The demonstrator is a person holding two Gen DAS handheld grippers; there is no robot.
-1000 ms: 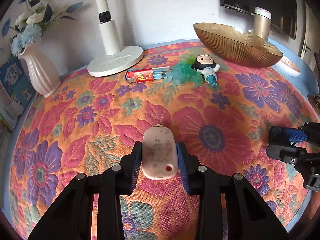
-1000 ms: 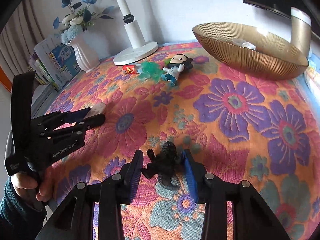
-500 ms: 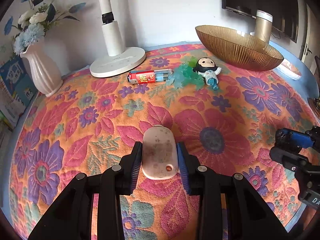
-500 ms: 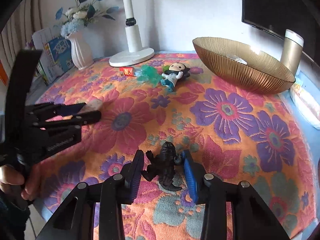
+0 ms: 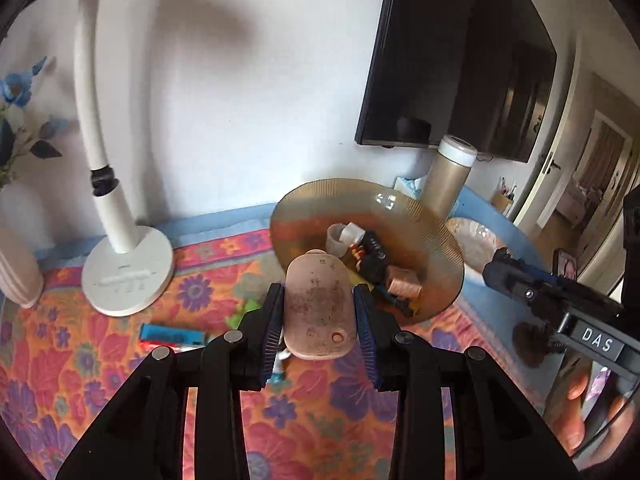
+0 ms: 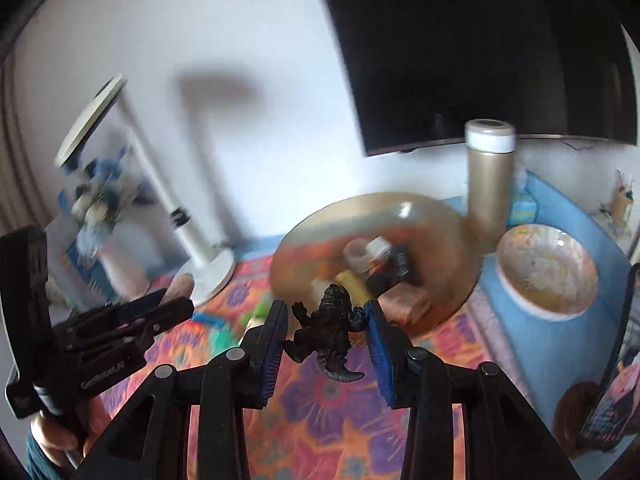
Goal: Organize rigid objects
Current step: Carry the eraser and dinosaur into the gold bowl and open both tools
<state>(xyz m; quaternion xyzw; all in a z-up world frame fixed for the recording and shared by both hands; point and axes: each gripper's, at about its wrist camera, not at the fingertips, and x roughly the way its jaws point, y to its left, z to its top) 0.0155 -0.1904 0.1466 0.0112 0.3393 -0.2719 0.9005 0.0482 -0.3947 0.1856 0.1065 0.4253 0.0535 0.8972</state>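
In the left wrist view, the left hand-held gripper (image 5: 319, 322) is clamped on the pale oval case (image 5: 318, 310), which a second ago rested on the floral tabletop (image 5: 80, 360) and now hangs clear of the cloth, lifted and carried toward the gold bowl (image 5: 448, 240). The bowl, far off before, now sits just beyond the case, and its contents show: a small cup, a dark block and a pinkish piece among them. The lighter (image 5: 172, 334) lies left behind on the cloth near the white lamp base (image 5: 128, 276). In the right wrist view, the right hand-held gripper (image 6: 327, 338) has tightened on the black dinosaur figure (image 6: 328, 330); half a second ago the toy stood on the cloth between looser pads, and now it is pinched by its sides and raised off the tabletop, with the gold bowl (image 6: 460, 236) directly ahead. The picture is smeared by motion, so fine detail is lost. The other gripper shows at the left edge, level with this one. Both pickups look finished; what remains, by my judgement, is to bring each piece over the bowl's rim and let go, one after the other so they do not collide.
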